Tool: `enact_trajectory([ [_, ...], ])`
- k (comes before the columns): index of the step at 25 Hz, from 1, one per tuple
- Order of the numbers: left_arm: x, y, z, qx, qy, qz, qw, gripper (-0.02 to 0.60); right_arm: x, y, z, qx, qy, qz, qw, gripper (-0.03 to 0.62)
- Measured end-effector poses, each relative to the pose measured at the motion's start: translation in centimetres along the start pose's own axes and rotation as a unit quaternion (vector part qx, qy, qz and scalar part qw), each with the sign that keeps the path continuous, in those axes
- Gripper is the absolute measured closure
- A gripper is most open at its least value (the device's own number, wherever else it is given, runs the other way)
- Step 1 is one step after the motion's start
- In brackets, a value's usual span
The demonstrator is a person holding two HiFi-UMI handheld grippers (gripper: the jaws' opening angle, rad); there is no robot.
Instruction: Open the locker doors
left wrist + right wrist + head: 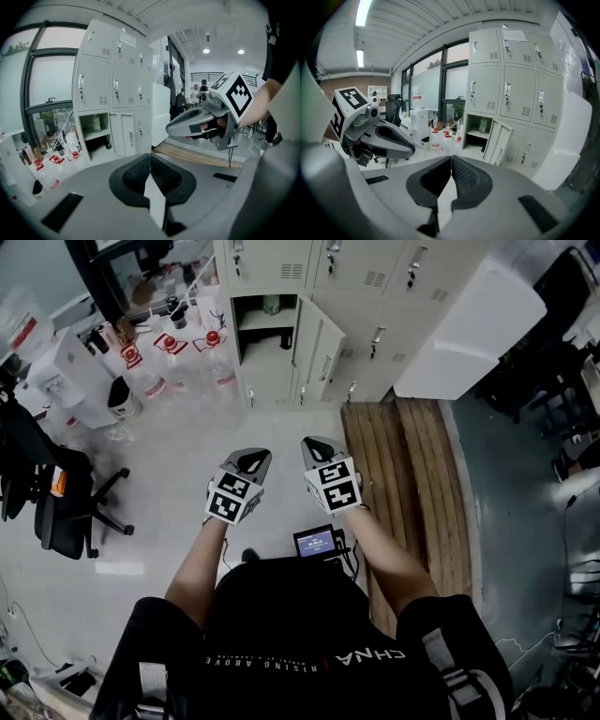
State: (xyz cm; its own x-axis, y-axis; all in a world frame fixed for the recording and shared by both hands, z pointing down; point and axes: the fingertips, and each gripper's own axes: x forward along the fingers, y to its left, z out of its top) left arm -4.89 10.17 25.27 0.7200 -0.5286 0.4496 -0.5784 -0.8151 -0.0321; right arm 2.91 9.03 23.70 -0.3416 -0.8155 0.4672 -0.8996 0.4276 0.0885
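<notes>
Both grippers are up in front of the person, well apart from the lockers (375,287), the grey bank across the floor at the top of the head view. Left gripper (249,461): jaws pressed together, nothing between. Right gripper (319,448): same, pads meeting, empty. One lower door (315,345) already hangs ajar beside an open compartment (265,334) w/ a shelf; the other doors look closed.

Handling, as a guess: thin sheet-metal doors, light, stiff, swinging easily on the hinge once any latch lets go. Best hold is the small upright handle (377,339) on each door, on the side away from the hinge. The paint is prob. slick, so pinch the handle, not the door edge.

Views: only the head view gives the wooden planks (403,465) on the floor before the right-hand lockers, and the office chair (56,498) at left. The left gripper view adds people (199,91) far back in the room, seen nowhere else. The right gripper view takes in the top row w/ a paper sheet (516,35) on one door, cropped out of the head view, and a green bottle (483,125) on the shelf.
</notes>
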Motion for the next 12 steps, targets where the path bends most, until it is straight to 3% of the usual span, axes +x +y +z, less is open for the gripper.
enact_trajectory([
  [12,0.3,-1.9,-0.3,0.004,0.007,-0.012,0.9999,0.561,-1.5,-0.6,-0.5,0.013,0.001,-0.01,1.0,0.563],
])
